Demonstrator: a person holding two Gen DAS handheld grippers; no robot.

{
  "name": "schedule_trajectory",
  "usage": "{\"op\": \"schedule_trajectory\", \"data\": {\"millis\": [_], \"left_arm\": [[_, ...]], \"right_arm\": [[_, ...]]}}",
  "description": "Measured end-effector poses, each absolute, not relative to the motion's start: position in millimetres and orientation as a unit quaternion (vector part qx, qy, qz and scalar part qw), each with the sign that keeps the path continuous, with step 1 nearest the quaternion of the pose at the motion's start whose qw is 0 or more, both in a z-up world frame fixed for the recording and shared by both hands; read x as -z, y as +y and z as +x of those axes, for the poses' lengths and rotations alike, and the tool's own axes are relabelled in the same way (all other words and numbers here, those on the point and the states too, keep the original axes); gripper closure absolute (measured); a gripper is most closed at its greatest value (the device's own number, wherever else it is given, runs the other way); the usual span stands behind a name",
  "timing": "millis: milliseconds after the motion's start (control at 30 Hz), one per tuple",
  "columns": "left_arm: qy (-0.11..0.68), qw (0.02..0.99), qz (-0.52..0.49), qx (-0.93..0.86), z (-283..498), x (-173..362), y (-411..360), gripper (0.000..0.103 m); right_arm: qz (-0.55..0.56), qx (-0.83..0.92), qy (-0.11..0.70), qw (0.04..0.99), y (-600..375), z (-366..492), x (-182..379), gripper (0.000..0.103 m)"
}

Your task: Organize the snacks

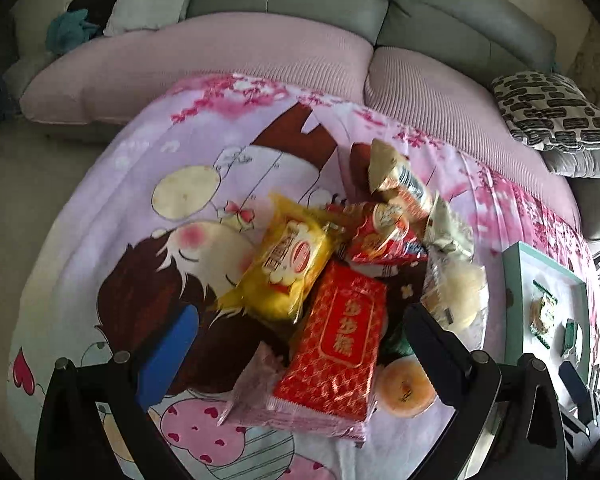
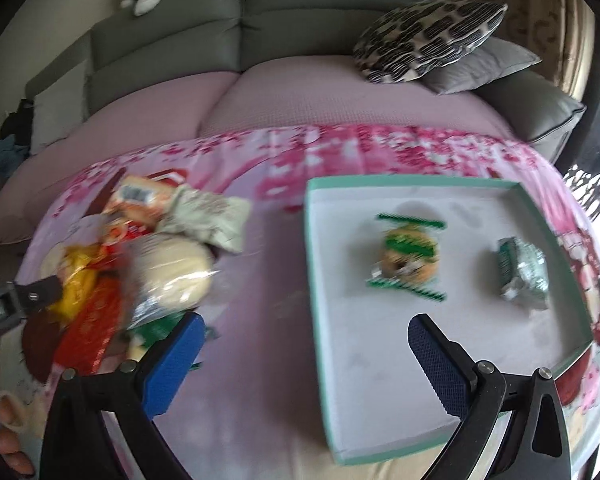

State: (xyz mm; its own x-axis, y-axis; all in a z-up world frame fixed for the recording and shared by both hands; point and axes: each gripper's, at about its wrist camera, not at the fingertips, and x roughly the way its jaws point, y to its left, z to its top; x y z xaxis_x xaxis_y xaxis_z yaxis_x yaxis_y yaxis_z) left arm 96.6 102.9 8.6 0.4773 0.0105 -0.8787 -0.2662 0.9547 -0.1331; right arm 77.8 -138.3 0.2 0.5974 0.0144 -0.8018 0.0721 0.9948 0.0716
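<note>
1. Tray (image 2: pixel 440 380): shallow, white floor, mint-green rim, lying on the cartoon-print cloth (image 2: pixel 252 360); taken here as the landmark and the likely destination for the snacks
2. Inside the tray: a green-and-white biscuit pack (image 2: pixel 410 258) near the centre, and a silver-green packet (image 2: pixel 524 276) on the side away from the pile, apart from each other
3. Snack pile (image 1: pixel 340 280): heaped on the cloth well to the left of the tray, with bare cloth between; packs overlap and lean on one another
4. Red pack (image 1: pixel 338 344): flat, glossy red-and-gold foil, nearest the left gripper; probably light and slippery, best pinched across its short width or by the crimped end seam
5. Yellow pack (image 1: pixel 286 270): puffy, soft pillow bag beside the red one; likely to crush if squeezed mid-body, so a grip on the sealed edge looks safer
6. Bun (image 2: pixel 172 276): pale, in clear film, on the pile's tray-facing side; soft and easily dented
7. Left gripper (image 1: pixel 284 356): jaws wide apart, empty, poised over the red pack
8. Right gripper (image 2: pixel 304 364): jaws wide apart, empty, straddling the tray's near left rim
</note>
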Motion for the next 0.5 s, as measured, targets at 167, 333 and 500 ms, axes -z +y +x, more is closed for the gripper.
{"op": "schedule_trajectory", "data": {"millis": [167, 333, 500], "left_arm": [[0.524, 0.84, -0.124, -0.061, 98.9, 1.8, 95.6, 0.001], [0.546, 0.828, -0.117, -0.053, 104.8, 16.6, 91.5, 0.001], [0.559, 0.82, -0.111, -0.055, 107.8, 25.7, 91.1, 0.001]], "right_arm": [[0.068, -0.024, 0.464, 0.883, -115.5, 71.5, 5.3, 0.0], [0.065, -0.057, 0.479, 0.874, -89.7, 68.0, 14.9, 0.001], [0.074, -0.076, 0.499, 0.86, -76.1, 71.5, 31.7, 0.011]]}}
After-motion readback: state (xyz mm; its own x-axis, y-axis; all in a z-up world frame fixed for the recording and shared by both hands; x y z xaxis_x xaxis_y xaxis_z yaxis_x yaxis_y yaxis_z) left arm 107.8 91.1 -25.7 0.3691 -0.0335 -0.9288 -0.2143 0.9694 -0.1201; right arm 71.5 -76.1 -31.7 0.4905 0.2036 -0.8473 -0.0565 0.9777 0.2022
